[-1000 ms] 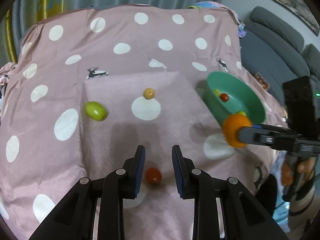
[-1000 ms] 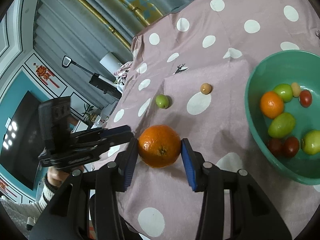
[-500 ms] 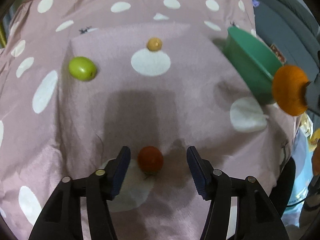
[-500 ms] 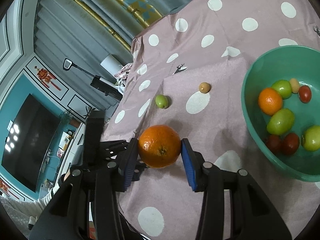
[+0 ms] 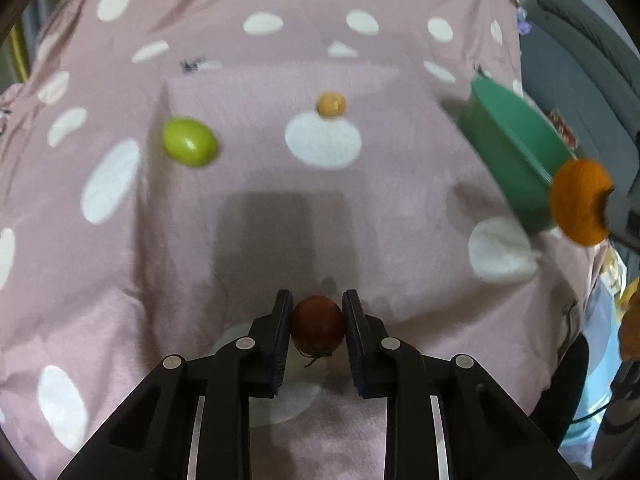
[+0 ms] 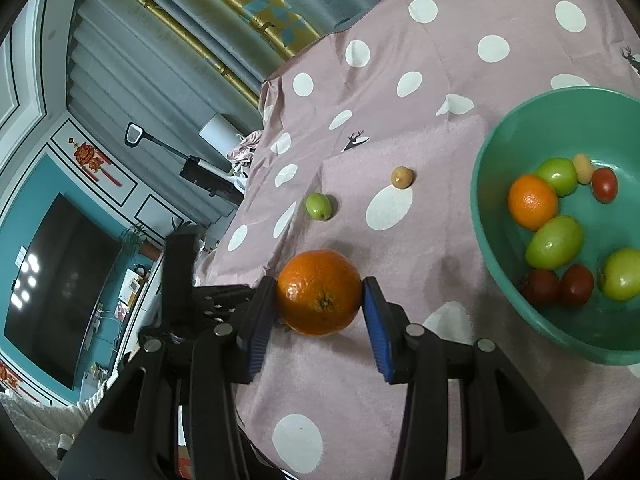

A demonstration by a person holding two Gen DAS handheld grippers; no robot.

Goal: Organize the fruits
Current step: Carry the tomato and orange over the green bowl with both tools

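Observation:
My left gripper (image 5: 317,320) is shut on a small red tomato (image 5: 318,322) low over the pink dotted cloth (image 5: 260,220). My right gripper (image 6: 320,304) is shut on an orange (image 6: 319,292) and holds it above the cloth, left of the green bowl (image 6: 486,216). The orange also shows in the left wrist view (image 5: 580,208) beside the bowl (image 5: 516,148). A green fruit (image 5: 189,142) and a small yellow-brown fruit (image 5: 331,105) lie on the cloth farther away; they also show in the right wrist view, green (image 6: 319,206) and yellow-brown (image 6: 401,177).
The bowl holds several fruits: an orange (image 6: 532,202), green ones (image 6: 554,242) and red tomatoes (image 6: 576,285). A grey sofa (image 5: 592,52) stands to the right of the table. The cloth's edge drops off at the left in the right wrist view (image 6: 256,200).
My left gripper's jaws have closed onto the red tomato, which lay between them open half a second ago. The right gripper with the orange has barely moved.

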